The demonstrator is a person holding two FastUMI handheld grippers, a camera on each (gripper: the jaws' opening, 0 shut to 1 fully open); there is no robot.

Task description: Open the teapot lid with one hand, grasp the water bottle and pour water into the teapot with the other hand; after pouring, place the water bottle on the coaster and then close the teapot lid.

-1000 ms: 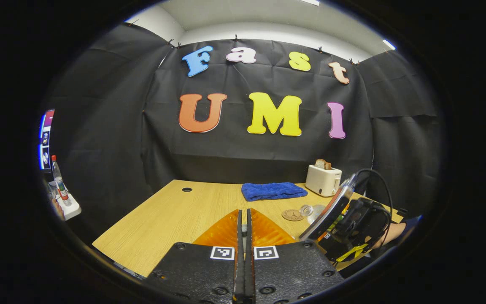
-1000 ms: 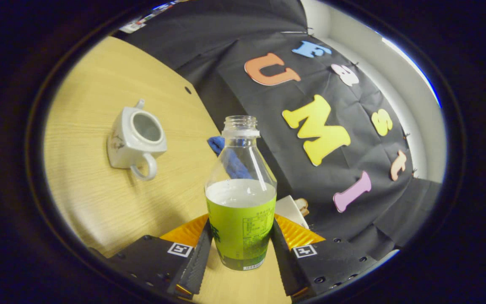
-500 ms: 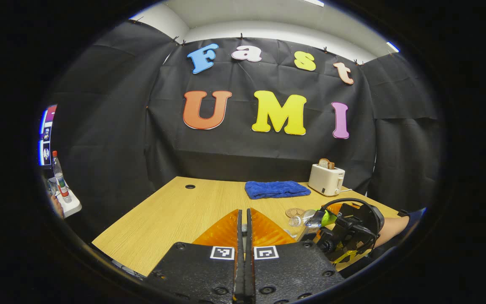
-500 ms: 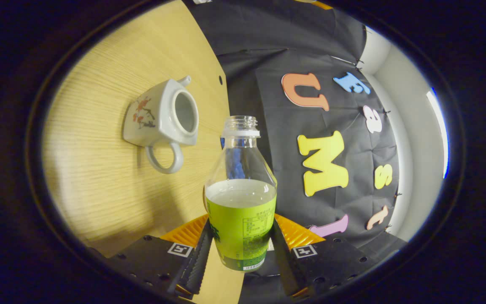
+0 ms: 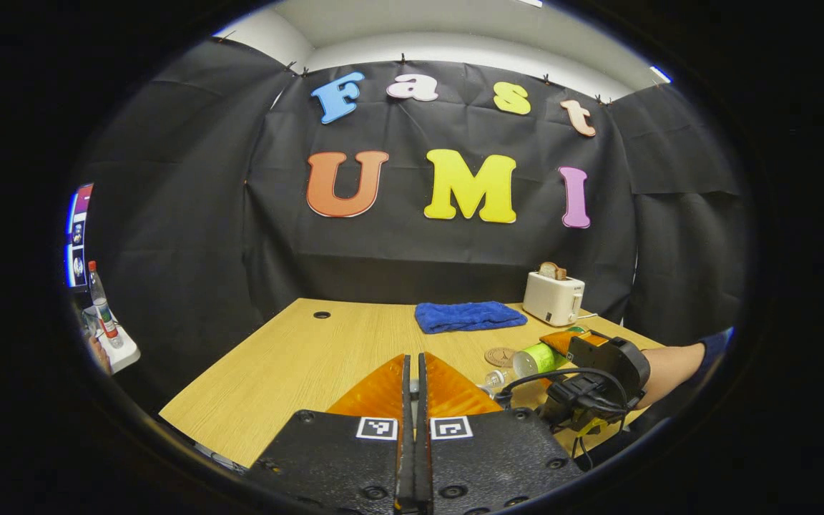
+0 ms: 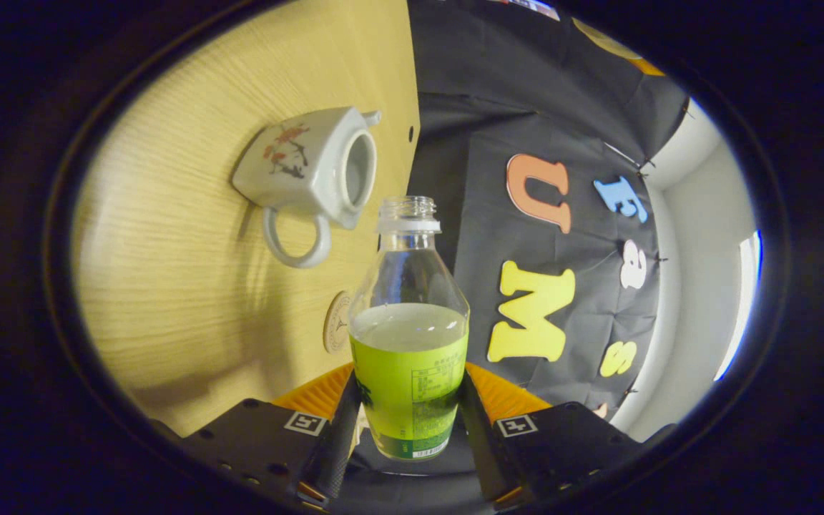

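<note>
My right gripper (image 6: 409, 390) is shut on the water bottle (image 6: 409, 357), a clear uncapped bottle with a green label, partly filled. In the left gripper view the bottle (image 5: 535, 359) is tipped almost flat, mouth toward the left, low over the table. The white square teapot (image 6: 312, 164) with a red flower stands lidless, its opening just left of the bottle's mouth. No water runs out. The round coaster (image 6: 337, 322) lies beside the bottle, and this coaster (image 5: 500, 356) sits mid-table. My left gripper (image 5: 413, 372) is held above the table with a pale sliver pinched between its fingers.
On the wooden table (image 5: 290, 365) a folded blue towel (image 5: 466, 316) lies at the back, and a white toaster (image 5: 553, 299) with toast stands at the back right. A person's forearm (image 5: 677, 368) reaches in from the right. A side shelf at far left carries a bottle (image 5: 101, 304).
The right gripper has rolled further over, tipping the bottle nearer to horizontal and bringing its mouth close to the teapot's opening. The left gripper has hardly moved.
</note>
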